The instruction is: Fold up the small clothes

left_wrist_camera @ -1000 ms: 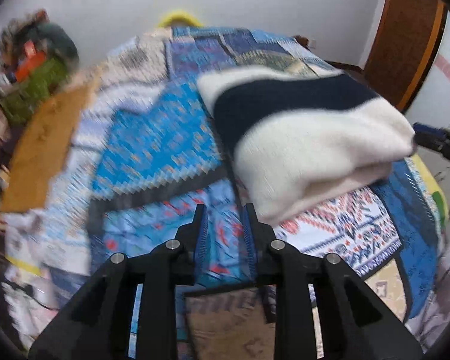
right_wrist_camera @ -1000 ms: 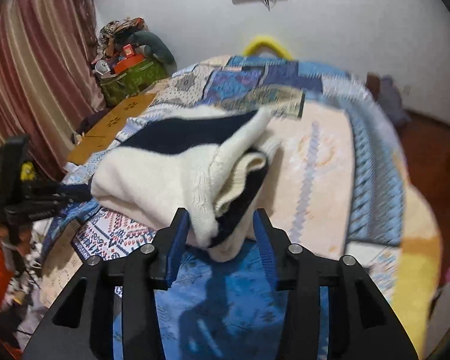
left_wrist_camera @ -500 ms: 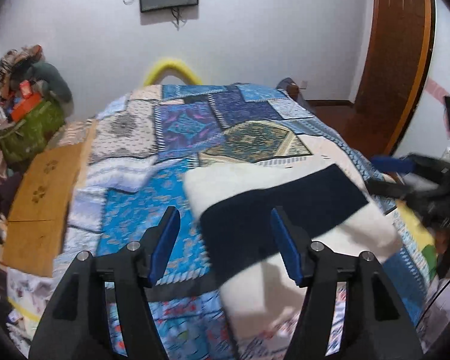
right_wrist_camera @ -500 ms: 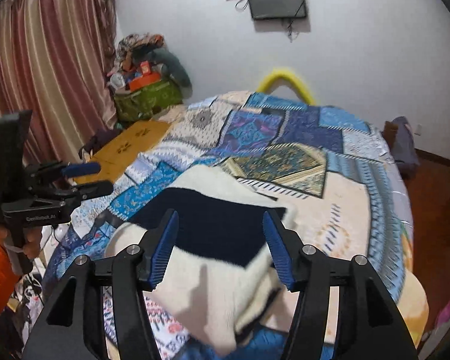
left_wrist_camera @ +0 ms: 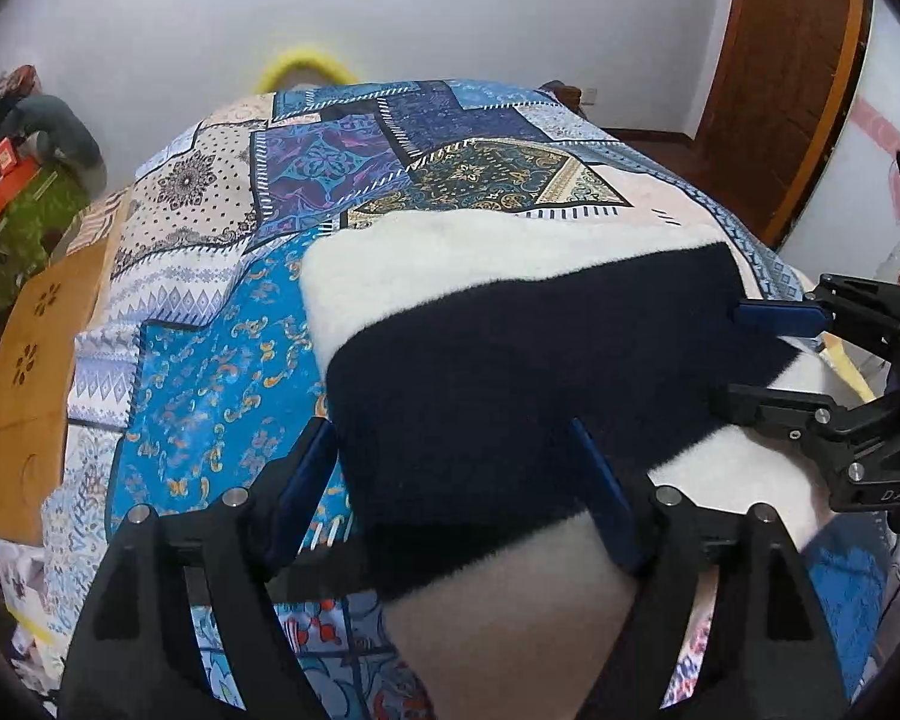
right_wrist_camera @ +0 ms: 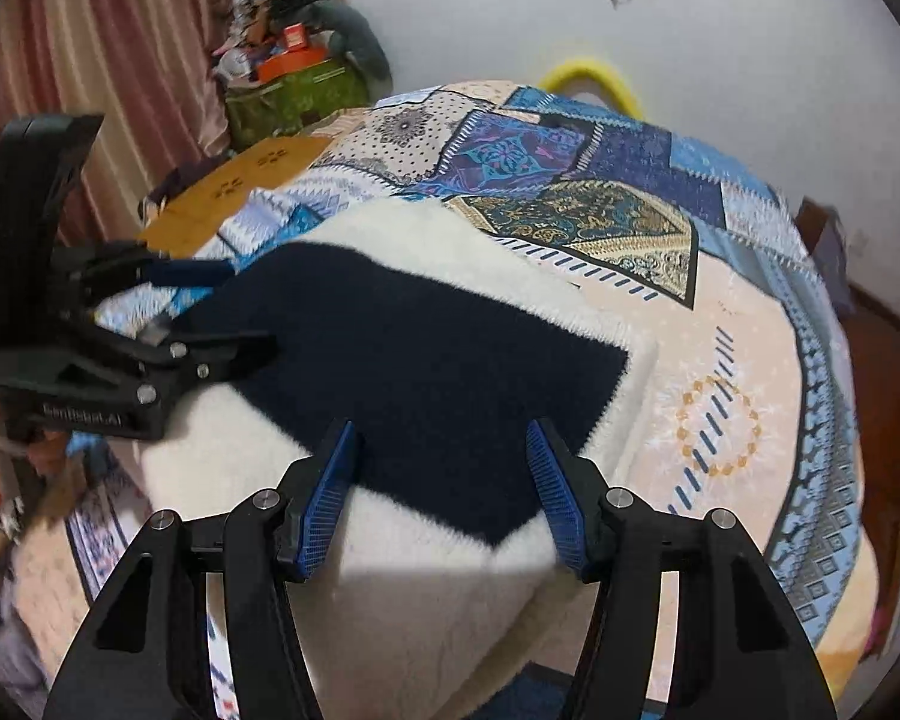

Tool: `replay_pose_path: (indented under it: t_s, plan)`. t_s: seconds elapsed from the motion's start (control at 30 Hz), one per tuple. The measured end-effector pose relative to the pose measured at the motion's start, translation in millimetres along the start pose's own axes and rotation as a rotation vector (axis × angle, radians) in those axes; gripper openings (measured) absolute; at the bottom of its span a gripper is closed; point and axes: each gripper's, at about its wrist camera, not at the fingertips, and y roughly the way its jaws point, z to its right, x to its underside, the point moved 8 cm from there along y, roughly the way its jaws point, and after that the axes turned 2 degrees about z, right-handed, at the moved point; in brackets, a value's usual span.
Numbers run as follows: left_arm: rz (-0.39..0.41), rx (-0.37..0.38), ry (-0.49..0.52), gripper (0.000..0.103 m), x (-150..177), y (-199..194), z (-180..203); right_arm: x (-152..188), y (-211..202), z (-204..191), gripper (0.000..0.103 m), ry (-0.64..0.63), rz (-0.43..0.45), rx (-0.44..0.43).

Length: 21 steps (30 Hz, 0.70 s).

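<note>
Fuzzy cream-and-navy knitted sweater [left_wrist_camera: 510, 372]; smooth printed patchwork cotton bedspread [left_wrist_camera: 210, 360]; matt black plastic left gripper [left_wrist_camera: 450, 498] with ribbed blue pads [left_wrist_camera: 606, 504].

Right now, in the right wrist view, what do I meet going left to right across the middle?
Left gripper → sweater → quilt → wooden floor.

The folded sweater [left_wrist_camera: 510, 372] fills the near middle of the bed [left_wrist_camera: 210, 312], with the left gripper [left_wrist_camera: 456, 492] and right gripper [right_wrist_camera: 444, 492] spread wide above it, leaving bare quilt beyond and to both sides for passing.
</note>
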Motion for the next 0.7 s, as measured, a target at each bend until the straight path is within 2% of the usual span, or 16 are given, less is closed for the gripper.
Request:
replay_pose_path:
  t_s: [0.1, 0.23, 0.3, 0.53, 0.7]
  plan:
    - [-0.003, 0.01, -0.019, 0.079, 6, -7, -4, 4, -9, -4, 0.055, -0.025, 0.004, 0.022]
    - [0.011, -0.01, -0.014, 0.079, 13, -21, -6, 12, -22, 0, 0.056, 0.007, 0.015, 0.028]
    - [0.02, -0.024, -0.006, 0.079, 17, -27, -6, 17, -26, 3, 0.06, 0.028, 0.014, 0.031]
    - [0.032, -0.035, -0.023, 0.079, 28, -42, -7, 39, -37, 15, 0.064, 0.185, -0.007, -0.035]
    - [0.037, -0.04, -0.034, 0.079, 22, -56, -11, 36, -44, 13, 0.064, 0.187, -0.007, -0.031]
